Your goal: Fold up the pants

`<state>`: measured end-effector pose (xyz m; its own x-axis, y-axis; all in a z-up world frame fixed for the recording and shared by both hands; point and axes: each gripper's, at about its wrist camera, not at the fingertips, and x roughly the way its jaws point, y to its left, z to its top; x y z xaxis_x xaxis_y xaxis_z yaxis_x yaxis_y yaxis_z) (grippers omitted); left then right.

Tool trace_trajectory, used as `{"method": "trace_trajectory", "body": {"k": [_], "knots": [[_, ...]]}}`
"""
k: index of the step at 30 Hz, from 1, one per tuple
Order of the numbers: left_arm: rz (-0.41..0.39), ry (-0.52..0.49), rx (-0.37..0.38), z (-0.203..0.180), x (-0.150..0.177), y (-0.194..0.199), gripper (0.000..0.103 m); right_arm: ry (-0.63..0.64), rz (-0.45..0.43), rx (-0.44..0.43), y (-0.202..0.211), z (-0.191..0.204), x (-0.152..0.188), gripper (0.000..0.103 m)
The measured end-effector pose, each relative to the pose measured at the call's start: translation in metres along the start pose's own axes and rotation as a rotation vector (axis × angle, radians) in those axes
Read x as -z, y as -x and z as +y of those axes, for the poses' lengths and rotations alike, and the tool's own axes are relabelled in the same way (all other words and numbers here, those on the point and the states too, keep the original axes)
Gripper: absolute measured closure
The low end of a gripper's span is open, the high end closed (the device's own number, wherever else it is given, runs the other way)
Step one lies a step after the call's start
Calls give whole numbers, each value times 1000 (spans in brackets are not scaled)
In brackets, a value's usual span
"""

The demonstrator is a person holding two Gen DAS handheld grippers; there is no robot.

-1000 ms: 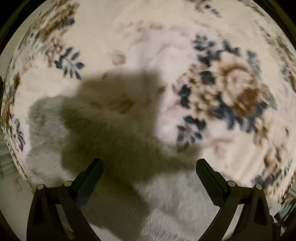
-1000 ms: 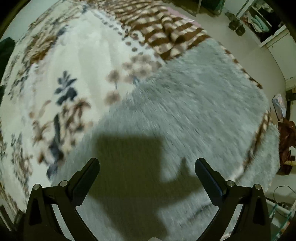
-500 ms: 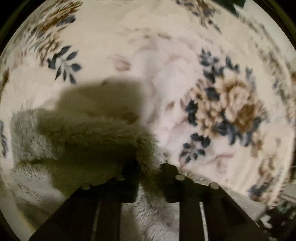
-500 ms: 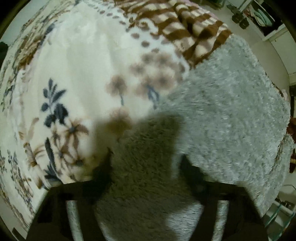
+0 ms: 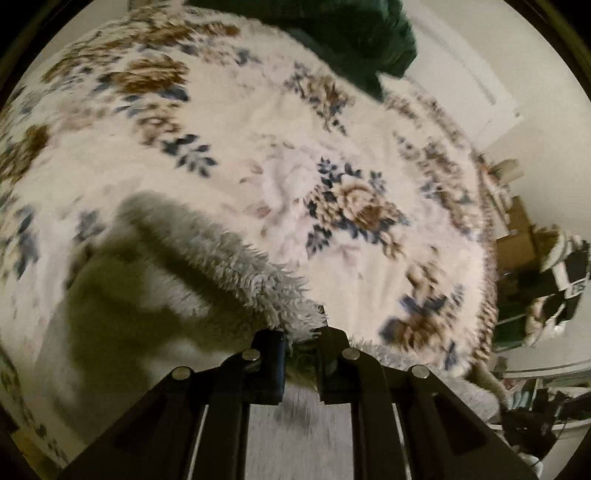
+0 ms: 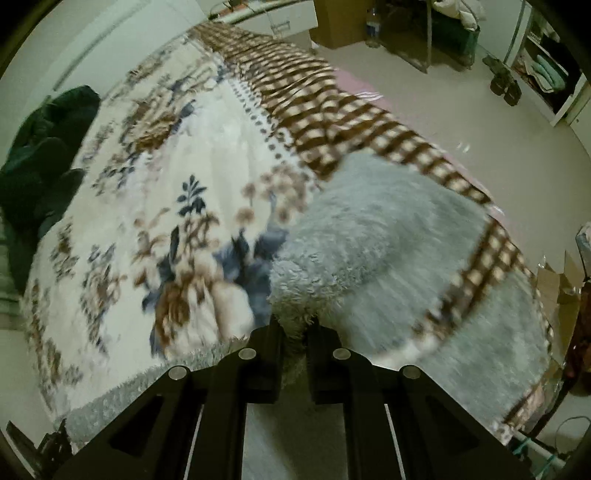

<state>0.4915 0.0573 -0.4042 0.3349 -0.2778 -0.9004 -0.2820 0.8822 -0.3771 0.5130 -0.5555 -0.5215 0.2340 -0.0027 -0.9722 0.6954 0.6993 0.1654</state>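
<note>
Since a second ago: both grippers closed, fleece lifted. Left gripper (image 5: 301, 341) and right gripper (image 6: 295, 332) pinch the grey pants (image 6: 369, 229), near edge raised off the floral blanket (image 5: 258, 122). Far: dark garment (image 5: 351, 33). Risk: fluffy pile slipping from shallow pinches.

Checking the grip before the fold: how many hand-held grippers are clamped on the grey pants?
2. The left hand-held gripper pinches a fluffy edge of the pants; the right hand-held gripper pinches another edge over the flowered blanket.
</note>
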Motion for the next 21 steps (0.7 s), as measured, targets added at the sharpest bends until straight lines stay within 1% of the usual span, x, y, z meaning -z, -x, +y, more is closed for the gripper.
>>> {"method": "trace_trajectory", "body": {"k": [1, 3, 4, 5, 6, 8, 9, 11, 12, 13, 14, 15, 16, 17, 18, 19, 20, 21], "knots": [[-6, 6, 7, 4, 18, 14, 93, 1, 3, -8, 17, -8, 8, 93], [-7, 27, 13, 20, 62, 45, 93, 2, 8, -23, 42, -34, 39, 93], [1, 41, 15, 26, 80, 53, 93, -2, 12, -26, 49, -43, 52, 93], [12, 61, 5, 39, 108, 63, 93, -3, 19, -25, 53, -54, 68, 93], [21, 69, -6, 46, 125, 66, 93, -8, 32, -18, 59, -71, 88, 93], [61, 81, -45, 62, 163, 59, 93, -11, 58, 1, 62, -98, 119, 93], [81, 88, -67, 71, 181, 49, 93, -4, 75, 18, 59, -110, 132, 93], [123, 74, -111, 87, 204, 22, 90, 0, 120, 40, 44, -129, 154, 93], [133, 64, -131, 93, 213, 8, 89, 2, 141, 48, 36, -137, 162, 93], [134, 57, -144, 98, 219, -3, 89, 31, 182, 62, 22, -143, 170, 92], [138, 48, -167, 101, 224, -15, 88, 44, 213, 71, 12, -147, 176, 90], [146, 50, -188, 103, 229, -24, 85, 46, 233, 68, 5, -151, 179, 82], [140, 52, -194, 104, 233, -29, 84, 64, 252, 66, -2, -155, 183, 77], [118, 49, -199, 104, 235, -32, 76, 84, 259, 72, -5, -156, 185, 63], [98, 26, -231, 100, 236, -33, 61, 103, 255, 83, -7, -156, 185, 45], [84, -7, -273, 93, 237, -34, 53, 123, 246, 85, -5, -154, 186, 40], [71, -30, -296, 87, 239, -33, 41, 155, 232, 81, -2, -151, 186, 37], [57, -58, -315, 82, 242, -32, 36, 181, 216, 90, 1, -146, 185, 33]]}}
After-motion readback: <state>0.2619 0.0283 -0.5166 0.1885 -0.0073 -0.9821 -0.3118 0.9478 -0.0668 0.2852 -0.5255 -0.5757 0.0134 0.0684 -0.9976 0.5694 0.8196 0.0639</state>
